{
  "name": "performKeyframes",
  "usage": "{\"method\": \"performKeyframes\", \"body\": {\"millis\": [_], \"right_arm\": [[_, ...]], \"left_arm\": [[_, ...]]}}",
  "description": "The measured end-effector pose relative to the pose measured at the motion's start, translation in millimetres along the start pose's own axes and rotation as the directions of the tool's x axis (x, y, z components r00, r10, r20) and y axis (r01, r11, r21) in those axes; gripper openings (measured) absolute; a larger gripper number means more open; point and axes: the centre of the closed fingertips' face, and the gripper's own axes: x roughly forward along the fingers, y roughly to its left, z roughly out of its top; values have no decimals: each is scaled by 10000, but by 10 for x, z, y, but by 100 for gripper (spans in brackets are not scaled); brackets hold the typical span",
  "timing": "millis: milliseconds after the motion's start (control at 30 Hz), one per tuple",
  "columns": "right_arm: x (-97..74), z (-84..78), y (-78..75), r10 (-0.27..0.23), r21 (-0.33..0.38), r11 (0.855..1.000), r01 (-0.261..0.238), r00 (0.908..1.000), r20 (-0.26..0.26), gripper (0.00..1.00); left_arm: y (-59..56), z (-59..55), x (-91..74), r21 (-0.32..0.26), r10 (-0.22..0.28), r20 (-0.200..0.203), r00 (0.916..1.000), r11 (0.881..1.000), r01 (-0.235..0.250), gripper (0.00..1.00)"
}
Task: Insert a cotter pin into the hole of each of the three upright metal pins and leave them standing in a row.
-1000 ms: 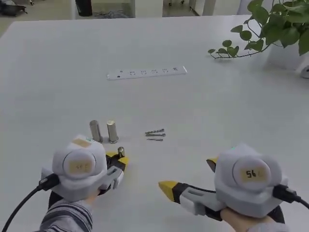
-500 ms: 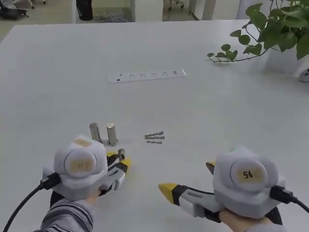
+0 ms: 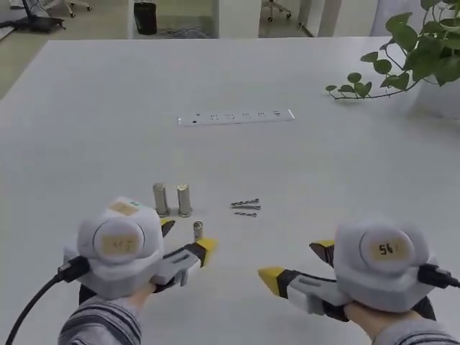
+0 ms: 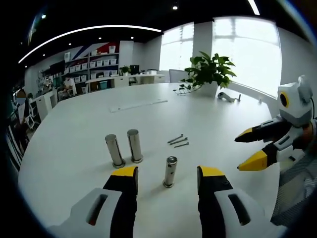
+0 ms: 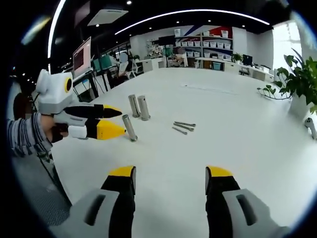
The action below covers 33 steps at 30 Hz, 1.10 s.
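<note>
— Standing upright on the desk (image 3: 108, 129), the lone pin (image 3: 198, 230) is between the spread fingers of the left gripper (image 3: 187, 235)?
— Yes, with a gap on each side; neither finger touches it.
— And the other two pins (image 3: 184, 200)?
— Upright, side by side, just beyond the lone pin and slightly to its left.
— The cotter pins (image 3: 246, 207)?
— Lying flat in a small cluster, beyond the lone pin and to its right, apart from it.
— The right gripper (image 3: 296, 262)?
— Well to the right of the lone pin, nearer the person, its fingers spread and holding nothing, tips aimed leftward.
— Anything else?
— A power strip (image 3: 236, 116) lies far beyond the lone pin.
</note>
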Motion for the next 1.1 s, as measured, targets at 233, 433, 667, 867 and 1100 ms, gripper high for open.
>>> {"method": "performKeyframes", "body": {"millis": [233,433,667,867,1100], "right_arm": [[111,195,-108,386,-1115,9928,-445,9978,-544,43],[285,263,-143,993,-1805,9759,-1226,9861,-1328,30],[513,282,-197,1259,-2654,9463,-1844,9667,-2228,24],[696,298,-221,1472,-2821,9328,-2243,9516,-2698,20],[889,315,-266,1508,-3063,9187,-2494,9382,-3116,15]], "left_arm": [[47,-3,-200,-74,226,170,9996,9997,-224,58],[83,-64,-338,-210,439,97,9990,9988,-437,67],[123,-44,-446,-181,650,235,9976,9978,-645,78],[152,-68,-478,-113,783,90,9969,9969,-782,79],[192,-102,-519,-148,876,59,9961,9961,-875,79]]}}
